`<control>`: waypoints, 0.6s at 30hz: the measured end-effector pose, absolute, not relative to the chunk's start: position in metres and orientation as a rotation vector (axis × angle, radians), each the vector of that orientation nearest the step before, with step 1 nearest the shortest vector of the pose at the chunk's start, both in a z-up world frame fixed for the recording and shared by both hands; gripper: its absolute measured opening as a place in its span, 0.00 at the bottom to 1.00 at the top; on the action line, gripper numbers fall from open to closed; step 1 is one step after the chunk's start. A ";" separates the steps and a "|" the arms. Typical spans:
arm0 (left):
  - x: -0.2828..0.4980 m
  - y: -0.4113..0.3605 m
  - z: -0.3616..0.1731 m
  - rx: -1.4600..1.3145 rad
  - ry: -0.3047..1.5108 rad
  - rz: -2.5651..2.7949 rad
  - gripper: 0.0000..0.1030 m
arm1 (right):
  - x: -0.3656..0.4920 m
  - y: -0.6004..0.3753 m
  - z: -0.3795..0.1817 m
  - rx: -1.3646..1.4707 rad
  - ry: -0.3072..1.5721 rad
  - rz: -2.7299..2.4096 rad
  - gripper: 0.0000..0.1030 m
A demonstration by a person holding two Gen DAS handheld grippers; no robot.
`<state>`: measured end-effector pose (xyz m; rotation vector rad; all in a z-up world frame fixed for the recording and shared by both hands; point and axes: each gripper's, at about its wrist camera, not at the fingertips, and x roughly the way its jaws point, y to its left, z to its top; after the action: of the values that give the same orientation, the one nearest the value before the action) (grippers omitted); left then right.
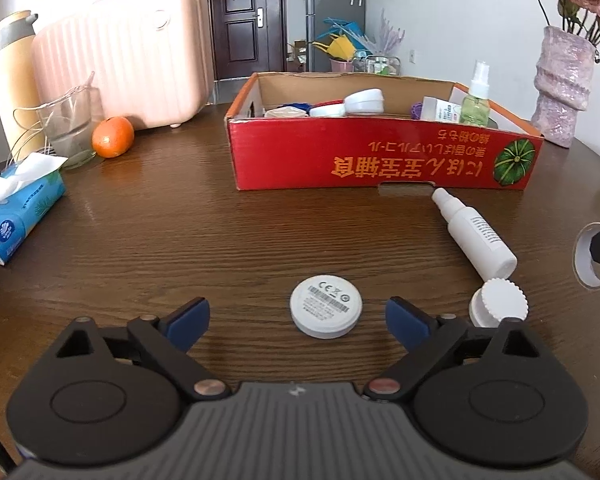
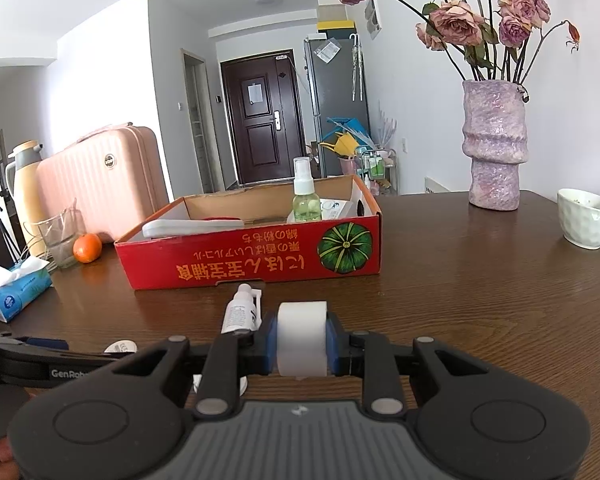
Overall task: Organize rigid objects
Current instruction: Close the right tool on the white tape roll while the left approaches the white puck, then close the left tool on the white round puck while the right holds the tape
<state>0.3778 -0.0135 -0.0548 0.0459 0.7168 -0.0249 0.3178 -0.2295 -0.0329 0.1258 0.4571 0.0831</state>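
Observation:
A flat white round disc [image 1: 326, 311] with a printed label lies on the brown table between the fingers of my left gripper [image 1: 298, 318]. That gripper is open, its blue pads clear of the disc on both sides. My right gripper [image 2: 302, 344] is shut on a white tape roll [image 2: 302, 320], held just above the table. The roll [image 1: 594, 254] also shows at the right edge of the left wrist view. A white spray bottle [image 1: 474, 236] lies on its side before the red cardboard box [image 1: 380, 160], with a ribbed white cap [image 1: 498, 308] beside it.
The box [image 2: 252, 264] holds a green spray bottle [image 2: 307, 196], white lids and small cartons. A tissue box [image 1: 20, 216], glass [image 1: 70, 128], orange [image 1: 113, 137], pink suitcase [image 1: 132, 60] and thermos [image 1: 10, 72] stand at the left. A vase [image 2: 494, 148] and a white bowl [image 2: 586, 218] stand at the right.

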 end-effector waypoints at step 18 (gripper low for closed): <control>0.373 -0.019 -0.050 0.047 0.683 -0.108 0.39 | 0.317 -0.228 -0.034 0.112 0.448 0.095 0.23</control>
<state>0.3725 -0.0188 -0.0498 0.0470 0.6831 -0.1084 0.3168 -0.2279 -0.0336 0.1121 0.4485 0.0953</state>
